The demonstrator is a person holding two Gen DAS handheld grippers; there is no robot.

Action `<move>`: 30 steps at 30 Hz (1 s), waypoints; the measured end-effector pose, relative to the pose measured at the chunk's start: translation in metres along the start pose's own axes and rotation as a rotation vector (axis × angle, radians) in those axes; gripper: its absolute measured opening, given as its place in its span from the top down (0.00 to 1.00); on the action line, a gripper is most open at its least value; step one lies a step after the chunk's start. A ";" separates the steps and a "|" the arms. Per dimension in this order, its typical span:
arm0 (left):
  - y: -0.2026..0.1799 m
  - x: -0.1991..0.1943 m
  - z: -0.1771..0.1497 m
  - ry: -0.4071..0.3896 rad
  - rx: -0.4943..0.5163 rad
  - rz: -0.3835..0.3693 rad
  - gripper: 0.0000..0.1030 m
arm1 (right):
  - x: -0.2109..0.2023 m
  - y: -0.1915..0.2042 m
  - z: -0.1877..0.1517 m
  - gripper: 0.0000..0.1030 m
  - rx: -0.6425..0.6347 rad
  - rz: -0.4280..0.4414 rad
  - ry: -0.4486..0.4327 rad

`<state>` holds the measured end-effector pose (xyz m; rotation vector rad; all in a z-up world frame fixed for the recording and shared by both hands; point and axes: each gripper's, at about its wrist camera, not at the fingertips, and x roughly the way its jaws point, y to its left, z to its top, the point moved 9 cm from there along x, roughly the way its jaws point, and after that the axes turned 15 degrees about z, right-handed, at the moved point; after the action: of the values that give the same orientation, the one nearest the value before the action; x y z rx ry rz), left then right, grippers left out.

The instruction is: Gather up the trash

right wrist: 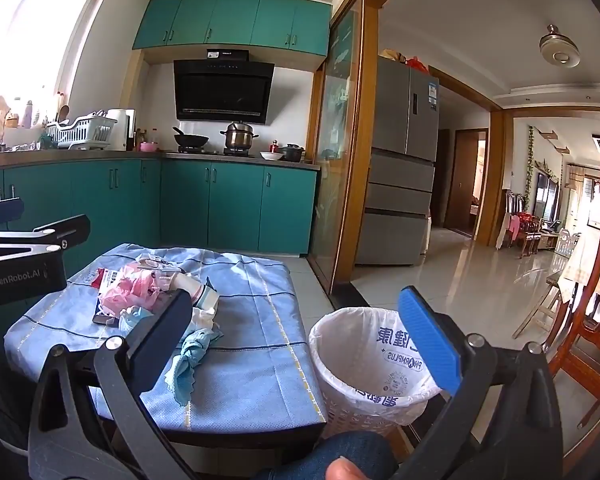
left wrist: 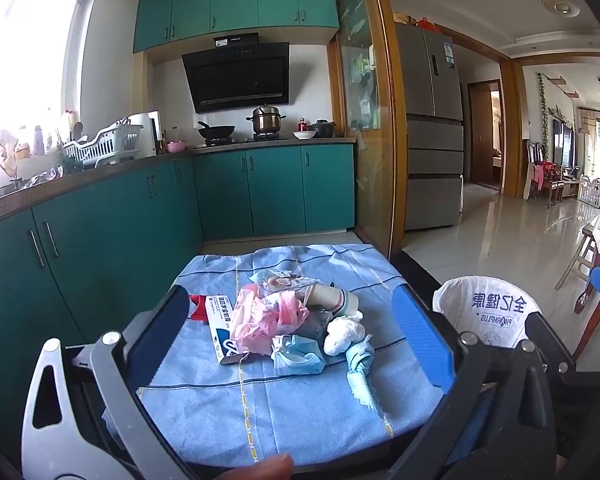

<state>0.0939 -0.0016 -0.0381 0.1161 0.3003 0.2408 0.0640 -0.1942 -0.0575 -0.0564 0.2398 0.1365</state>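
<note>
left gripper (left wrist: pixel 292 320): spread wide, nothing held, framed the trash pile (left wrist: pixel 284 320) from above the near table edge.
right gripper (right wrist: pixel 300 320): wide apart, nothing gripped, hung between table and bin.
trash pile: heaped mid-cloth; pink bag (left wrist: pixel 260 320), white box (left wrist: pixel 220 328), blue mask (left wrist: pixel 296 356), white wad (left wrist: pixel 344 332).
bin (right wrist: pixel 364 364): white-lined, on the floor just beside the table's right edge.
open room: bare cloth toward near and right edges.
surface: blue tablecloth (left wrist: pixel 236 408).
room: teal cabinets (right wrist: pixel 236 204), tiled floor (right wrist: pixel 480 292).
</note>
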 end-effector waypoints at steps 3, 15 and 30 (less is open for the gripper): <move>0.000 0.002 -0.001 0.005 0.003 0.001 0.02 | -0.002 -0.004 -0.003 0.02 0.006 0.002 0.005; -0.001 0.007 -0.006 0.010 0.010 0.004 0.02 | 0.000 -0.005 -0.005 0.02 0.012 -0.001 0.010; -0.001 0.007 -0.006 0.008 0.010 0.004 0.02 | 0.000 -0.005 -0.005 0.02 0.012 -0.002 0.009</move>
<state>0.0988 -0.0007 -0.0463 0.1258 0.3095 0.2441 0.0641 -0.1996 -0.0619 -0.0450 0.2500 0.1333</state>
